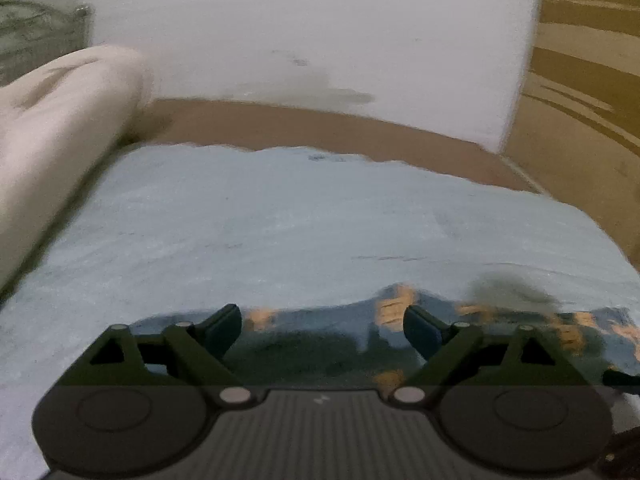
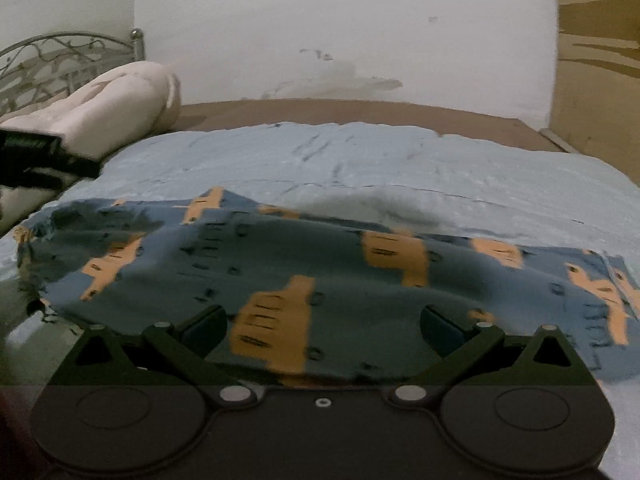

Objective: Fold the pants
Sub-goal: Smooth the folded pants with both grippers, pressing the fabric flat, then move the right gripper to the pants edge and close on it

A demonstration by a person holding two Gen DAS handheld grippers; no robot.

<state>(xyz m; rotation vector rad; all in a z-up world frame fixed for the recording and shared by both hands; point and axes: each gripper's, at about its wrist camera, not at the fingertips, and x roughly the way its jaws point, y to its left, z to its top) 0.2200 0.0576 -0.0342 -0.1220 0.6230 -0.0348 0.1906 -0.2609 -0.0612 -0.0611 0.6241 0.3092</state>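
- Pants (image 2: 304, 280): flat on the bed (image 2: 400, 160), under the wide-open, empty right gripper (image 2: 322, 328) and left gripper (image 1: 322, 330).
- Fabric: blue, orange blocks, rumpled.

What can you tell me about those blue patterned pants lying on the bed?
The pants look like soft, thin cotton, dark blue with orange blocky shapes bearing small black marks. They lie spread across a pale blue sheet, rumpled, bulging in the middle, not neatly flat. The edge at the picture's left looks ragged; a stitched hem shows at the right. The right gripper stands open over the near edge, with cloth between its fingers but not pinched. Blur hides finer detail.
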